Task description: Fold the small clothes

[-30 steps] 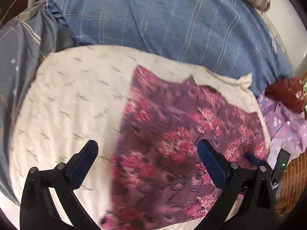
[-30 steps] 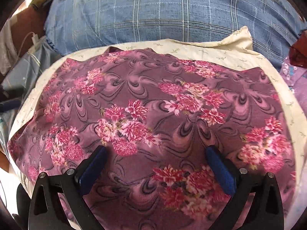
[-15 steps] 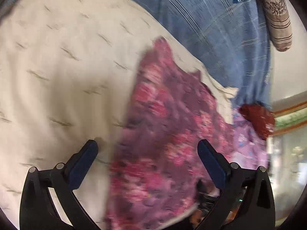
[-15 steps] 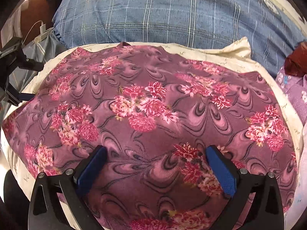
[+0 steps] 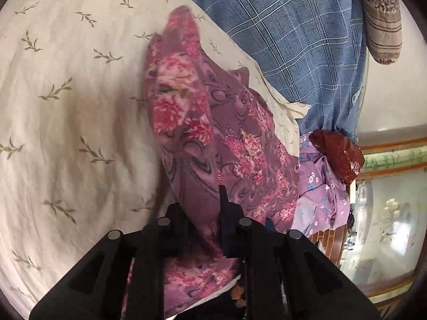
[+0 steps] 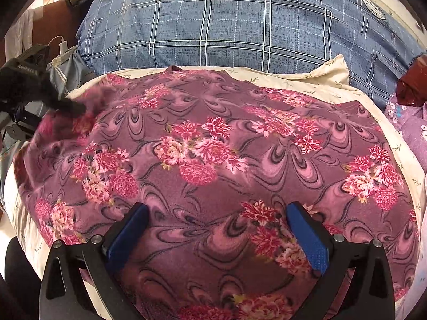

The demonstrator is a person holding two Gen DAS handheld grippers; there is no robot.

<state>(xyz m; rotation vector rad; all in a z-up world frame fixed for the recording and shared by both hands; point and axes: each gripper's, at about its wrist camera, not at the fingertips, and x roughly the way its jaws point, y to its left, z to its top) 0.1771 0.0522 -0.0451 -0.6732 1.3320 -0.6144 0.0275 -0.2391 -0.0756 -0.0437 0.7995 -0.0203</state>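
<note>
A purple garment with pink and red flowers [image 6: 213, 160] lies spread on a cream leaf-print cloth [image 5: 66, 106]. My left gripper [image 5: 204, 213] is shut on the garment's left edge [image 5: 186, 133] and lifts it into a ridge. From the right wrist view the left gripper [image 6: 32, 101] is at the garment's far left corner. My right gripper [image 6: 217, 229] is open, its blue pads [image 6: 307, 237] hovering just over the garment's near middle, holding nothing.
A blue plaid pillow [image 6: 240, 26] lies behind the cloth. A lilac flowered garment [image 5: 320, 192] and a dark red bag [image 5: 339, 157] sit at the right. A white charger and cable [image 6: 62, 45] lie far left. A striped bolster [image 5: 384, 21] lies behind.
My left gripper has closed on the garment's left edge and raised it. My right gripper has stayed open and drawn back slightly over the garment.
</note>
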